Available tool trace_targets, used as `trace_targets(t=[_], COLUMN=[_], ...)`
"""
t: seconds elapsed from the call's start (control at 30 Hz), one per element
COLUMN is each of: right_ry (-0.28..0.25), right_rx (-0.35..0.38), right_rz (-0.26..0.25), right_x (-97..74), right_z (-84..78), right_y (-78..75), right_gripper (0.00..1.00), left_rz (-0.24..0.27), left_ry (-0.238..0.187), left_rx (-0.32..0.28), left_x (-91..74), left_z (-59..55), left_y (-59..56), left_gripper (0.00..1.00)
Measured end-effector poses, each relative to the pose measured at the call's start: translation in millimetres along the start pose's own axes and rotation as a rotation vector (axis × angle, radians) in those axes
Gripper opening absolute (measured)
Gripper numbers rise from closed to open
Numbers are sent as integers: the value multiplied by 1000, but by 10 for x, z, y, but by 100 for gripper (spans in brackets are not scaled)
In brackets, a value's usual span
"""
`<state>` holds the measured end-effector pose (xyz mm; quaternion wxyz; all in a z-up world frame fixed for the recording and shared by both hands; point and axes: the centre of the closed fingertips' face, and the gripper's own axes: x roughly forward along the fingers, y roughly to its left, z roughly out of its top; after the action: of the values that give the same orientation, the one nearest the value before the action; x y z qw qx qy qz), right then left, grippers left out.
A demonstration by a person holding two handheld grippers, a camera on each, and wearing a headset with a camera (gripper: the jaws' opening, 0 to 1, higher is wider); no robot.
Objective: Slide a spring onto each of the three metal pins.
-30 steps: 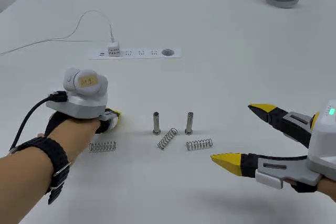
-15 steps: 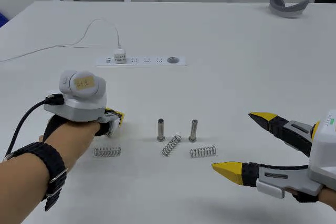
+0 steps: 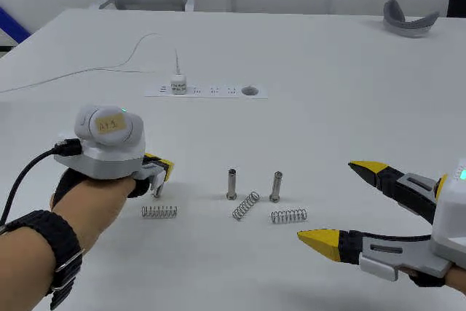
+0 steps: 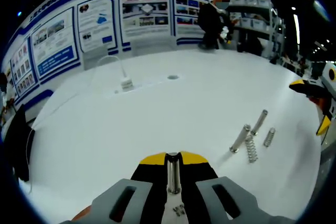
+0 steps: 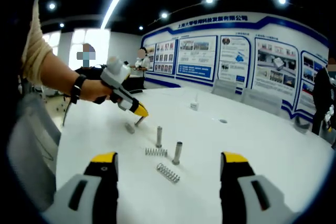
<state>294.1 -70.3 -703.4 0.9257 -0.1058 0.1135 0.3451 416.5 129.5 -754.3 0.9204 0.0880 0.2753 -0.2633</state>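
Three springs and two standing pins keep the layout they had a second ago. Only the head view has swung, so everything sits a little lower and further right in the picture. The left claw [image 3: 162,170] stays clamped on the held pin [image 4: 172,174], and the right claw [image 3: 328,202] stays spread wide, gripping nothing.

The held pin is a short, bright steel rod. In the left gripper view it runs straight up between the closed, yellow-tipped jaws. In the head view its lower end hangs close over the white bench [image 3: 328,92]; whether it touches, I cannot tell.

The left spring [image 3: 159,211] is a small steel coil lying flat on its side at 6 o'clock of the left claw, near it but apart. At 3 o'clock of that claw the left pin [image 3: 231,184] stands upright on a wider foot, bare. The middle spring [image 3: 246,205] lies slanted at 5 o'clock of the left pin, between the two standing pins. The right pin [image 3: 276,186] also stands upright and bare. The right spring [image 3: 289,215] lies flat at 5 o'clock of the right pin, just beside its foot.

The right claw sits at 3 o'clock of the right spring, apart from it, with both yellow tips pointing toward 9 o'clock.
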Motion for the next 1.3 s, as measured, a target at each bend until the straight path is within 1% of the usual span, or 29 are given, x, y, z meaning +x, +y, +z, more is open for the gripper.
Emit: trace_targets(t=[0.13, 0.4, 0.57, 0.93, 1.07, 1.3], right_ry=[-1, -1, 4, 12, 19, 20], right_rx=[-2, -9, -15, -30, -34, -43], right_rz=[2, 7, 13, 29, 37, 46], right_x=[-3, -6, 3, 19, 42, 67], right_z=[9, 26, 32, 64, 65, 104], right_y=[5, 19, 36, 85, 123, 151], right_gripper=[81, 81, 81, 81, 81, 81], left_rz=[3, 0, 0, -15, -30, -47], left_ry=[-11, -32, -40, -59, -62, -73], left_rx=[-12, -21, -33, -42, -59, -53], left_x=[-43, -129, -153, -235, -244, -254], left_z=[-1, 0, -17, -55, -62, -66], left_y=[12, -3, 7, -34, -52, -75], left_gripper=[7, 7, 7, 7, 7, 7])
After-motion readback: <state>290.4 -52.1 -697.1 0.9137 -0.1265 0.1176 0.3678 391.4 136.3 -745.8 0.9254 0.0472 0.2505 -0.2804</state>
